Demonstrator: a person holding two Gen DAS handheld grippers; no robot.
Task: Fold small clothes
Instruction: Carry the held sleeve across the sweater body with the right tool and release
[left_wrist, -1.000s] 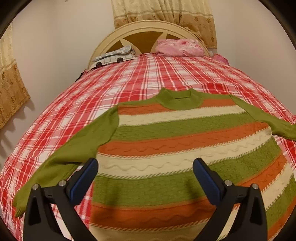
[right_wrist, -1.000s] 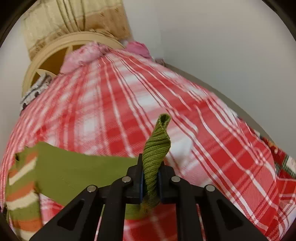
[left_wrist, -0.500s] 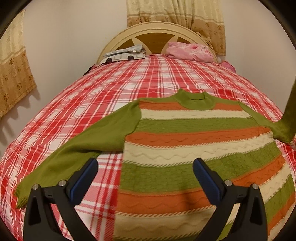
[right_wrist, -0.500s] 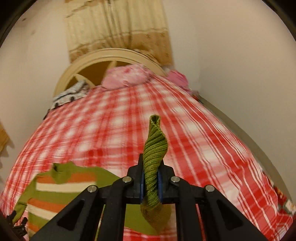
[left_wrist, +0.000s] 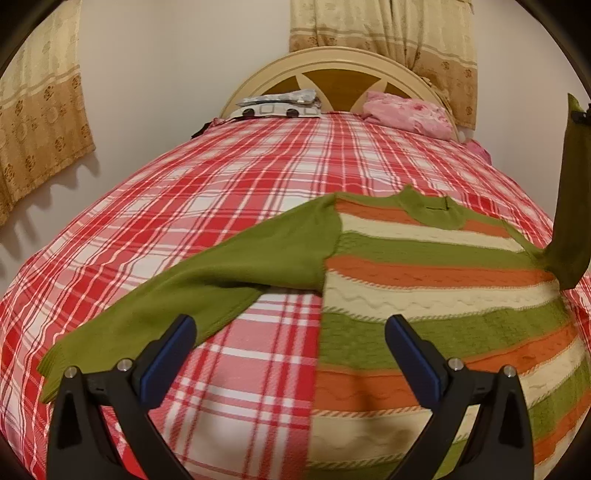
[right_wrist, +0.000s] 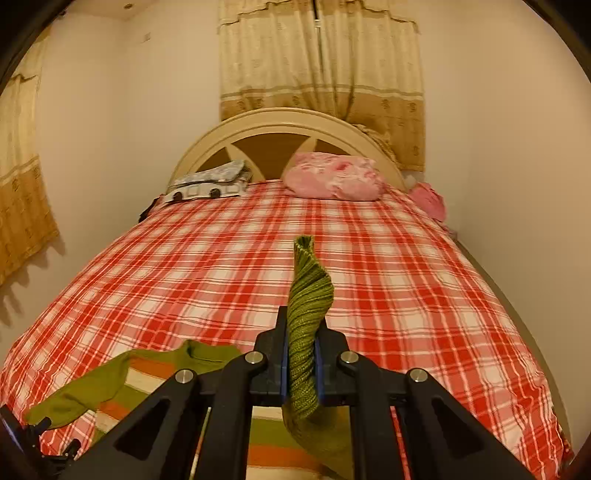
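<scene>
A striped sweater (left_wrist: 424, 288) in green, orange and cream lies flat on the red plaid bed (left_wrist: 240, 192), collar toward the headboard. Its left green sleeve (left_wrist: 207, 280) stretches out over the bedspread. My left gripper (left_wrist: 290, 345) is open and empty, hovering just above the gap between that sleeve and the sweater's body. My right gripper (right_wrist: 301, 354) is shut on the cuff of the right sleeve (right_wrist: 306, 314) and holds it high above the bed. The lifted sleeve (left_wrist: 570, 206) hangs at the right edge of the left wrist view. The sweater's body (right_wrist: 155, 376) shows low left in the right wrist view.
A cream arched headboard (right_wrist: 284, 129) stands at the far end with curtains (right_wrist: 321, 74) behind. A pink pillow (right_wrist: 332, 177) and a folded grey patterned cloth (right_wrist: 210, 182) lie by it. Walls run close along both sides of the bed.
My right gripper has risen and swung left with the sleeve cuff, lifting the right sleeve off the bed. My left gripper has shifted left, from over the sweater's body toward the left sleeve.
</scene>
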